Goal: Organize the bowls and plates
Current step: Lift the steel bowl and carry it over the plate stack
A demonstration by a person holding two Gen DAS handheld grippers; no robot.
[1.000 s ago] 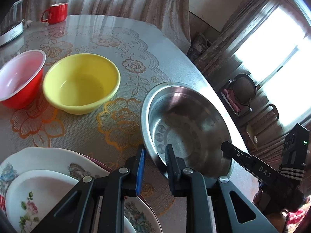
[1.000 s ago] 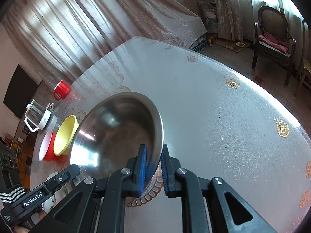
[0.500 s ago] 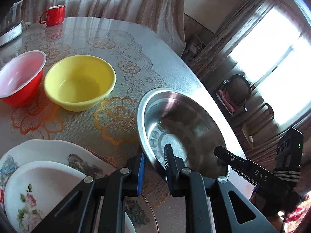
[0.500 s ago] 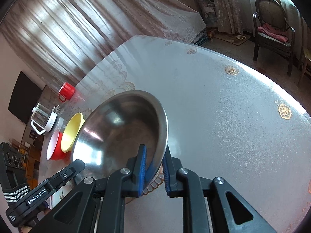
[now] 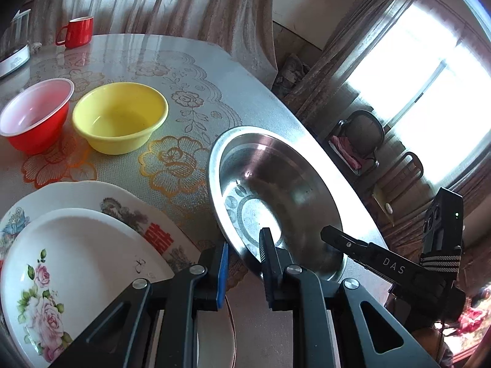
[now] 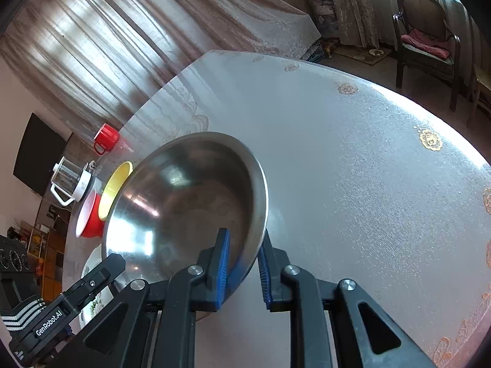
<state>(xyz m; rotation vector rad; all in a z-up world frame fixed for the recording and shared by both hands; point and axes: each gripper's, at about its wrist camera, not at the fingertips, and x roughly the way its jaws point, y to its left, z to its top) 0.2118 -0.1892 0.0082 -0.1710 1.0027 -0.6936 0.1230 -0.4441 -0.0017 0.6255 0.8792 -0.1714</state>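
Observation:
A large steel bowl (image 5: 276,196) is held tilted above the table; it also shows in the right wrist view (image 6: 187,208). My left gripper (image 5: 244,263) straddles its near rim, one finger inside and one outside with a gap. My right gripper (image 6: 242,260) is shut on the opposite rim. A yellow bowl (image 5: 119,119) and a red bowl (image 5: 35,113) stand at the far left. Two stacked flowered plates (image 5: 76,245) lie at the near left.
A red mug (image 5: 76,32) and a glass kettle (image 5: 13,43) stand at the table's far edge. The floral table surface (image 6: 353,168) stretches right of the steel bowl. Chairs (image 6: 426,40) stand beyond the table by the window.
The steel bowl has risen and tilted more steeply. Both grippers moved with it, towards the plates. My left gripper's fingers stand a little wider around the rim.

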